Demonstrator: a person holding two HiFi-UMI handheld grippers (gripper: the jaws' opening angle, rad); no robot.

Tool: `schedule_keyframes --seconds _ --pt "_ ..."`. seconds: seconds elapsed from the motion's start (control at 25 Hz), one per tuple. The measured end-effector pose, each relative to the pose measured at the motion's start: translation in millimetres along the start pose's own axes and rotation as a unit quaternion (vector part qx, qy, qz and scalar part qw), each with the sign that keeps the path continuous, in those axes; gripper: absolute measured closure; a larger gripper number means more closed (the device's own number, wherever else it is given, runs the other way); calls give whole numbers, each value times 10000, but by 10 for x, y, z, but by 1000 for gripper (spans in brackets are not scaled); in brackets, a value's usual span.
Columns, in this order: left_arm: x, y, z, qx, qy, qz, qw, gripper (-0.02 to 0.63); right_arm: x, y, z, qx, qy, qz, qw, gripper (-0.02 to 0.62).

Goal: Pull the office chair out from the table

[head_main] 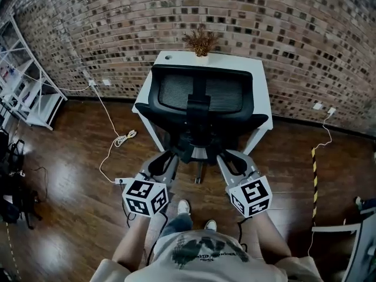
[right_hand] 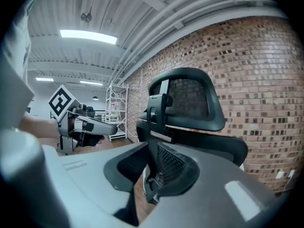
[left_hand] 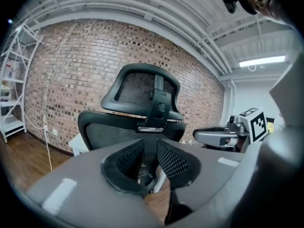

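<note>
A black mesh office chair (head_main: 200,96) stands with its back toward me, in front of a white table (head_main: 247,63) by the brick wall. My left gripper (head_main: 166,157) and right gripper (head_main: 230,157) sit low behind the backrest, one on each side of the chair's spine. In the left gripper view the left gripper (left_hand: 149,163) has its jaws a little apart, with nothing between the pads; the chair (left_hand: 142,91) stands just beyond them. In the right gripper view the right gripper (right_hand: 151,167) is also slightly open and empty, with the chair (right_hand: 190,99) ahead.
A dried plant (head_main: 201,40) sits at the table's far edge. A white cable (head_main: 114,140) trails over the wooden floor at left, near a white shelf rack (head_main: 29,93). Black bags (head_main: 12,181) lie at far left. A striped cable (head_main: 314,169) runs at right. My feet (head_main: 184,206) are below the chair.
</note>
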State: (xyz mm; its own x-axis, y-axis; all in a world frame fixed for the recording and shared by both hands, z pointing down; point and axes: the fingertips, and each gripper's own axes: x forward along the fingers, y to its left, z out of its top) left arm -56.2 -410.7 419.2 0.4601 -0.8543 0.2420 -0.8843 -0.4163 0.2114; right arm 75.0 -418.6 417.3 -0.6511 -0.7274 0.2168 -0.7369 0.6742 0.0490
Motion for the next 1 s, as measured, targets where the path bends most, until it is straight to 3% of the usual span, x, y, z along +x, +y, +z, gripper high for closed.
schedule_keyframes --seconds 0.12,0.44,0.48,0.8,1.0 --pt "97 295 163 212 30 -109 9997 486 129 -165 76 -184 -31 -79 9998 493" --pt "300 989 548 992 11 -319 9946 451 285 -690 237 -663 -61 -624 9958 491" --pt "326 1047 590 1137 10 -350 9929 442 283 -752 247 -728 -22 -674 9951 463" --pt "575 1356 785 2033 54 -710 9765 345 198 -1034 316 -1374 357 -1010 9847 413" --pt "784 1387 707 2759 312 -1121 9541 302 248 -1325 146 -1875 955 -1085 9716 369"
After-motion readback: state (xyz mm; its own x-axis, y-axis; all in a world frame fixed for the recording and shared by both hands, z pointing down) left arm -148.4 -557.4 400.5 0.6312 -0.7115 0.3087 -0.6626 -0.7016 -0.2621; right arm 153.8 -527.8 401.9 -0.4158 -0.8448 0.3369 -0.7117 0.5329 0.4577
